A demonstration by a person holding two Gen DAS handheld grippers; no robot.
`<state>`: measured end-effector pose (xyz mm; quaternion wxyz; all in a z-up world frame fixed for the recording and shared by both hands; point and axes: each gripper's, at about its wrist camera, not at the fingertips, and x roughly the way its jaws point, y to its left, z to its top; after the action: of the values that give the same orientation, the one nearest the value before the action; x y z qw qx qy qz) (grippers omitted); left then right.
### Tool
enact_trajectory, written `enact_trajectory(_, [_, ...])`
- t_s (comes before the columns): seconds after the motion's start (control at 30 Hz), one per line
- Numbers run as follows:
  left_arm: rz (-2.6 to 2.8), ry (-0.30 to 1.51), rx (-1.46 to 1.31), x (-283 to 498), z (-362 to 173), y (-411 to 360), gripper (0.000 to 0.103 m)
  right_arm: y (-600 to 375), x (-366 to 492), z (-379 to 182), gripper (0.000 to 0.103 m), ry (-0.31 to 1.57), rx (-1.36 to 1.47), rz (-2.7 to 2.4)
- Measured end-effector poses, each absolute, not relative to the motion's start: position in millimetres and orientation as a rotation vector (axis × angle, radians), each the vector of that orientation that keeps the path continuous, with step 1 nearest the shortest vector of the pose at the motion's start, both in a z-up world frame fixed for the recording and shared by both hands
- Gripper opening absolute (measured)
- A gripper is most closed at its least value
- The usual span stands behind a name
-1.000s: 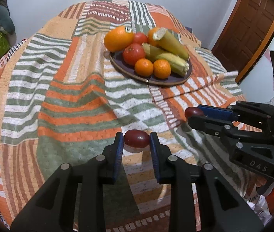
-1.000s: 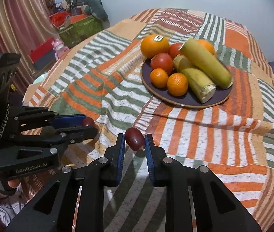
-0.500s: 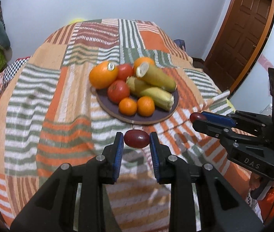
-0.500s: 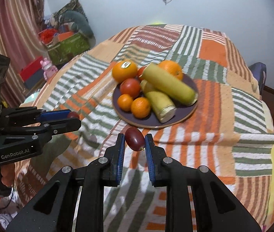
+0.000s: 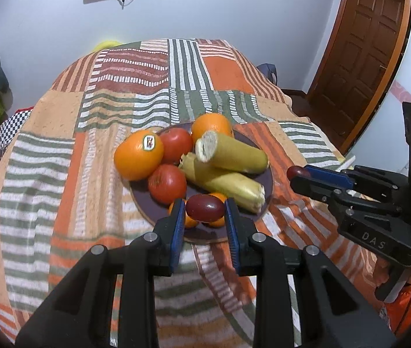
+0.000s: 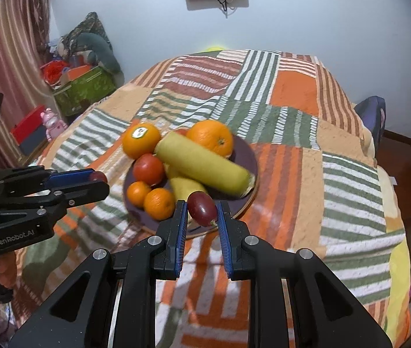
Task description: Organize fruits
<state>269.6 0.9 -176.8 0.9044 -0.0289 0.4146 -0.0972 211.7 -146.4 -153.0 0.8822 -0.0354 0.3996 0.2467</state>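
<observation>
Two hand-held claws hovered above a bed covered with a striped patchwork blanket [image 5: 46,191]. The left claw [image 5: 205,210] was clenched on a dark red grape [image 5: 205,208], pinched crosswise between its blue pads so the round fruit would not slip. The right claw [image 6: 202,210] gripped a second grape [image 6: 202,208] the same way, tilted, with its stem end pointing down.

Both grapes hung in the air just over the near rim of a dark plate [image 6: 246,150], probably so they could be set down with the other fruit. The plate sat near the middle of the bed and already held two big oranges [image 5: 138,158], two tomatoes [image 5: 167,184], two small oranges [image 6: 159,203] and two yellow-green husked corn cobs [image 5: 231,153] stacked crosswise. The free space on the plate looked tight, mostly along the front edge.
</observation>
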Motion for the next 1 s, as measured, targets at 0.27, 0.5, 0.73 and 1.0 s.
enact_trajectory(0.27, [-0.194, 0.894, -0.050, 299.3, -194.2, 0.1, 0.027, -143.6, 233.0, -173.0, 0.019, 0.877, -0.074, 0.496])
enact_trajectory(0.5, [-0.200, 0.903, -0.034, 308.7, -203.8, -2.6, 0.027, -144.3, 240.6, -185.7, 0.019, 0.917, -0.072, 0.486])
enact_trajectory(0.73, [-0.198, 0.932, -0.022, 312.3, -209.2, -4.8, 0.033, -149.1, 248.6, -191.1, 0.020, 0.958, -0.028, 0.481])
enact_trajectory(1.0, [-0.171, 0.887, -0.032, 301.4, -194.2, -1.7, 0.051, -150.6, 243.2, -177.1, 0.033, 0.930, -0.049, 0.471])
